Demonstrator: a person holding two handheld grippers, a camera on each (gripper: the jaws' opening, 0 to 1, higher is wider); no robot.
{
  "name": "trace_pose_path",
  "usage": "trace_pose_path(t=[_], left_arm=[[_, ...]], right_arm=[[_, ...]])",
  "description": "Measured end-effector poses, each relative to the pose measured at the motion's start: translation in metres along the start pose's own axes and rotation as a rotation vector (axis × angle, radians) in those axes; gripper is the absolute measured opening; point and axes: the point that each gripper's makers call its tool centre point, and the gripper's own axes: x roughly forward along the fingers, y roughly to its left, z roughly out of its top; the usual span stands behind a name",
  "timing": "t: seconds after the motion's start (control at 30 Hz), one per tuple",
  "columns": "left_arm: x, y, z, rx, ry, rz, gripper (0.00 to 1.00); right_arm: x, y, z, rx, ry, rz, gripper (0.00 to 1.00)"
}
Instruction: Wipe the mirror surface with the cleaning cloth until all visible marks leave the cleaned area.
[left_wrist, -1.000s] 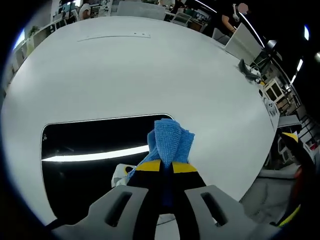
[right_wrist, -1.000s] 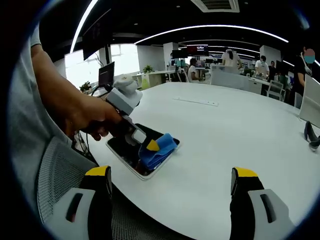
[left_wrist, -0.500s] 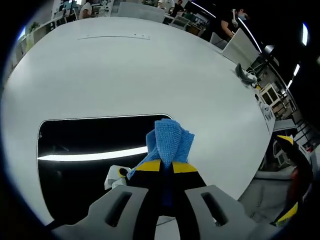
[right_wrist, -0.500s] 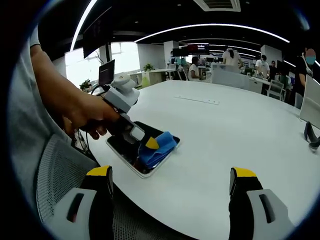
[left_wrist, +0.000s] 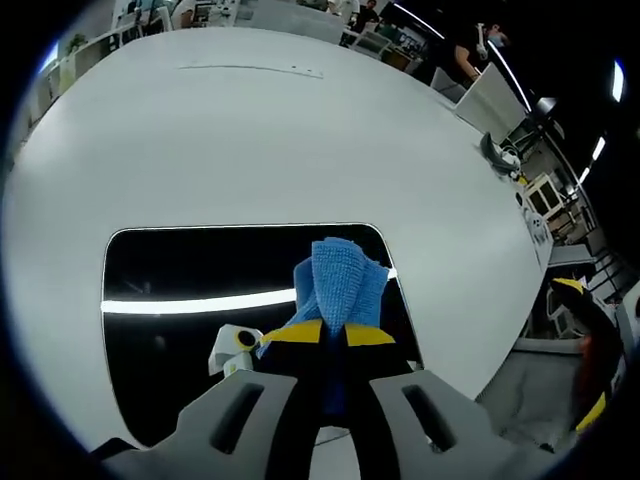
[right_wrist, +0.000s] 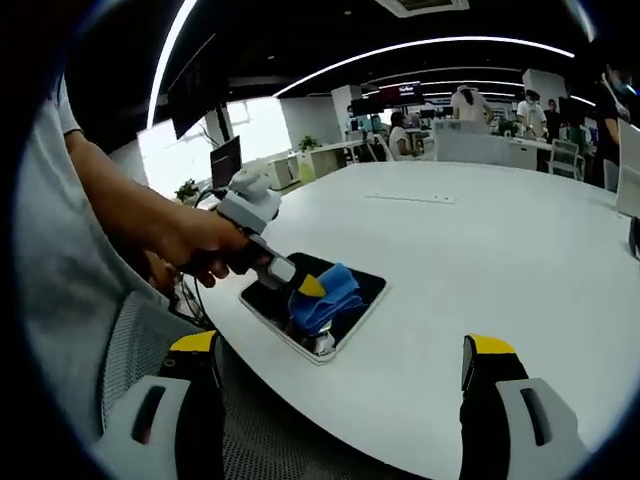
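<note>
light: bright ceiling strips, window glow at left | glare: strip reflected across mirror (left_wrist: 200, 300) | table (left_wrist: 250, 140) evenly lit | edges: strong fisheye bending | focus: sharp, far background soft

I could not read any text, label, brand or number in either view; the far screens were too blurred.

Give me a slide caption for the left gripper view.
Left gripper presses a blue cloth onto the dark mirror on a white table.
</note>
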Motion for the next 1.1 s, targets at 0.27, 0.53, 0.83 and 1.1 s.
trace_pose_path(t=[0.27,0.53,0.83,1.1], left_arm=[[-0.014,0.033,0.003,-0.044,0.006,0.033,0.03],[-0.025,0.06,0.003,-0.047,0.035,0.037,0.02],[-0.036,0.078,0.0,-0.078,0.037,0.029,0.02],[-0.047,0.107,0.002,-0.099,0.035,0.052,0.02]], right_arm=[[0.001,0.0,-0.004,-0.04,0.022,-0.005,0.98],[0.001,-0.002,-0.003,-0.034,0.018,-0.012,0.98],[0.001,-0.002,-0.006,-0.069,0.036,-0.01,0.98],[0.0,-0.005,-0.004,-0.062,0.021,-0.023,0.98]])
